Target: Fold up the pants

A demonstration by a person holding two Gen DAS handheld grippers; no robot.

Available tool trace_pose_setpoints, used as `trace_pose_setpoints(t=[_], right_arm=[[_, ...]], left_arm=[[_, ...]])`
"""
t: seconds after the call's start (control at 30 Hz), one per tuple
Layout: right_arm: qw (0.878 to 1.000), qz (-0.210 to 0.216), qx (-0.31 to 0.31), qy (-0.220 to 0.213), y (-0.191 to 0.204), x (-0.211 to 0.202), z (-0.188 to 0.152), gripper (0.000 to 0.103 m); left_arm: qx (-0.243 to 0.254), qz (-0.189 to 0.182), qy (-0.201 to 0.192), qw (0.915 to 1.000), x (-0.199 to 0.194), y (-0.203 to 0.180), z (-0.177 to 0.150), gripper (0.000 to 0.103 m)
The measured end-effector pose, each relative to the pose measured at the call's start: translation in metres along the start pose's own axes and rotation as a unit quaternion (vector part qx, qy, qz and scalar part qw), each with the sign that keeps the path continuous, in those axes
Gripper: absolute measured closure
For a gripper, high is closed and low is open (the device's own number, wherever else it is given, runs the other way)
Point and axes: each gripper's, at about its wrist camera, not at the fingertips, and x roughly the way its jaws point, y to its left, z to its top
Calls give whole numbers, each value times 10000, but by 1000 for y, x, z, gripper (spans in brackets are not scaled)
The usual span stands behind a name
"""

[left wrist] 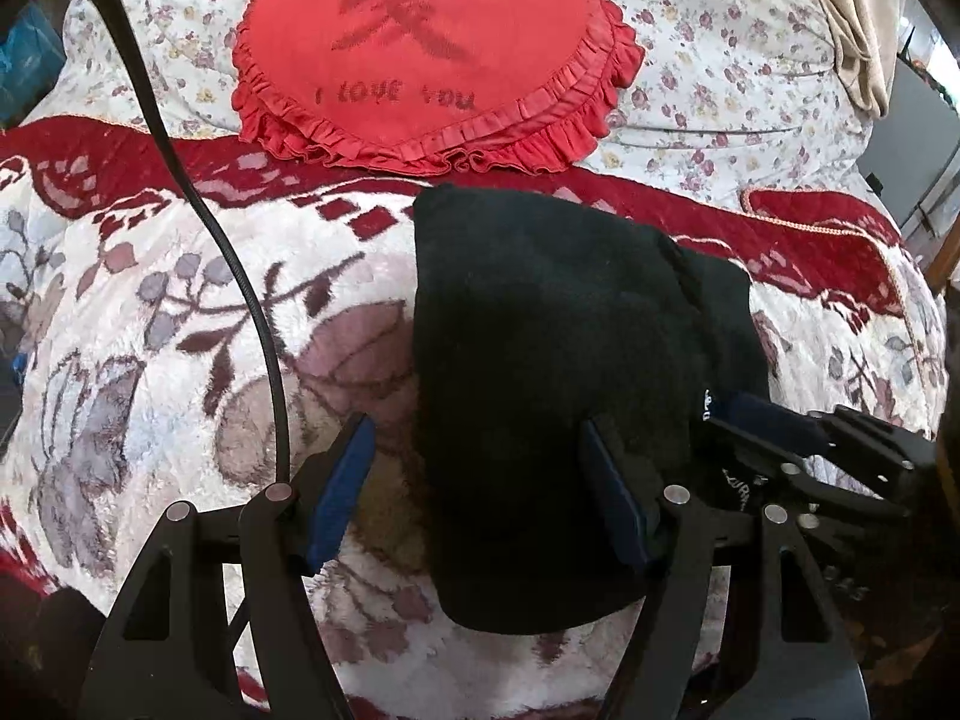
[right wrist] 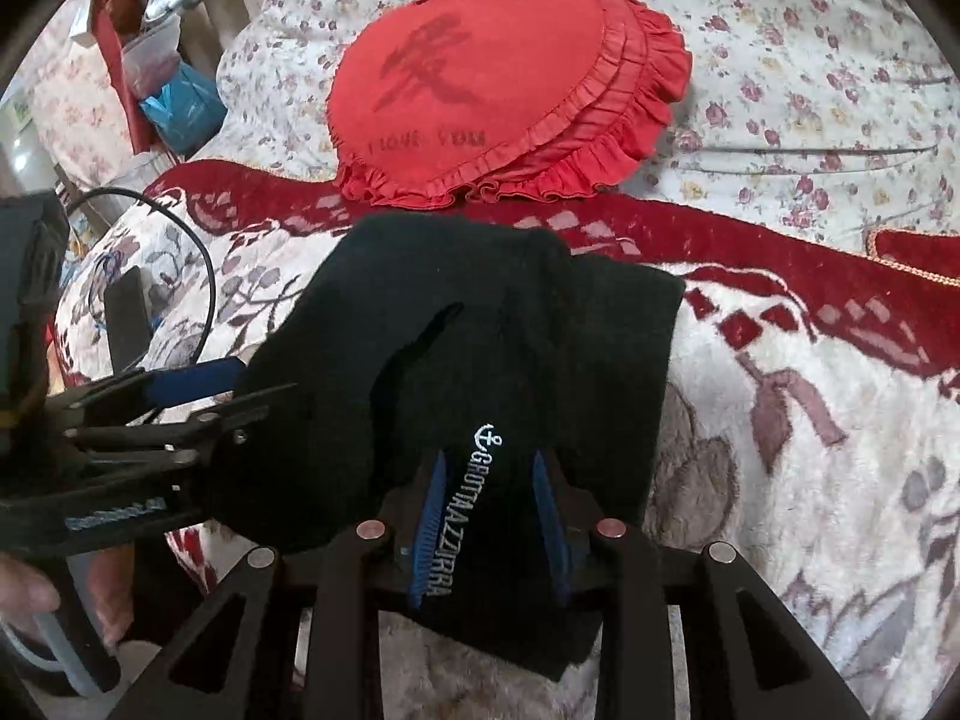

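Two claws meet the folded black pants [left wrist: 540, 324] on the bed's floral blanket [left wrist: 150, 312], below a red heart pillow [left wrist: 420, 48]. The left claw [left wrist: 474, 450] is spread over their left edge; the right claw [right wrist: 489, 480] pinches their lettered edge.
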Motion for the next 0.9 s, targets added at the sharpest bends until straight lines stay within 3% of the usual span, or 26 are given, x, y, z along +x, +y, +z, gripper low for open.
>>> trace_pose_setpoints(t=[0.27,0.43,0.8,0.87,0.9], right_arm=[[9993,59,266,-239,-9,-22,4,60],[9986,30,262,-457,-8,-33,13,52],[9978,30,424,-517,-14,-38,15,51],[9969,-1,540,-576,-19,-39,15,45],[9964,-28,610,-595,-22,-39,13,36]], left_arm=[[20,28,35,10000,2,0,0,33],[175,342,-194,9991,-15,-3,0,33],[335,569,-615,9959,-42,-6,5,33],[351,586,-634,9956,-44,-8,4,33],[358,589,-606,9958,-42,-8,4,33]])
